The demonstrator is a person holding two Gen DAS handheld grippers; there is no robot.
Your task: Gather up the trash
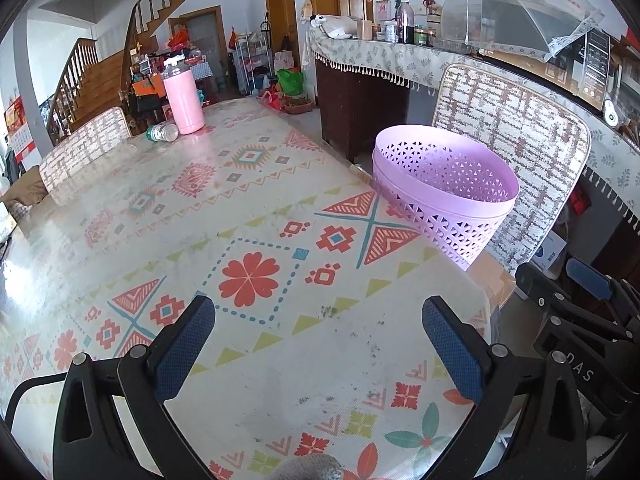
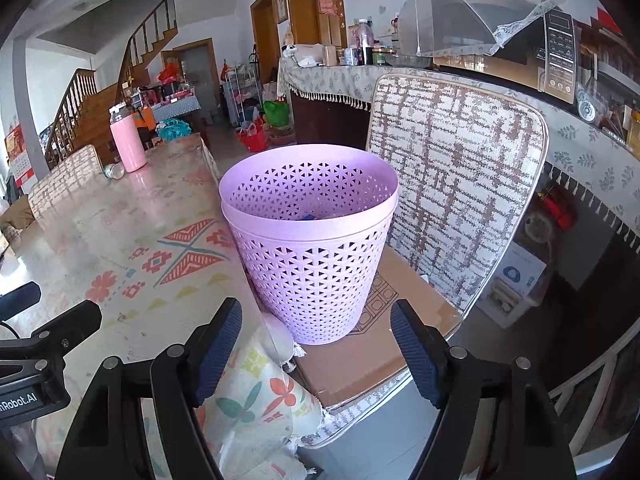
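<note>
At the table's far end, well ahead of the spread, empty left gripper (image 1: pixel 319 354), a clear plastic bottle (image 1: pixel 162 132) lies on its side beside a pink tumbler (image 1: pixel 182 96), while the right gripper (image 2: pixel 316 354), also spread, faces the lilac perforated bin (image 2: pixel 310 240).

Bare tablecloth (image 1: pixel 260 200) is lying open toward twelve o'clock; the lilac basket (image 1: pixel 444 196) is blocking two o'clock.

Patterned table (image 1: pixel 256 208) with pink tumbler (image 1: pixel 183 96), fallen bottle (image 1: pixel 162 132).
</note>
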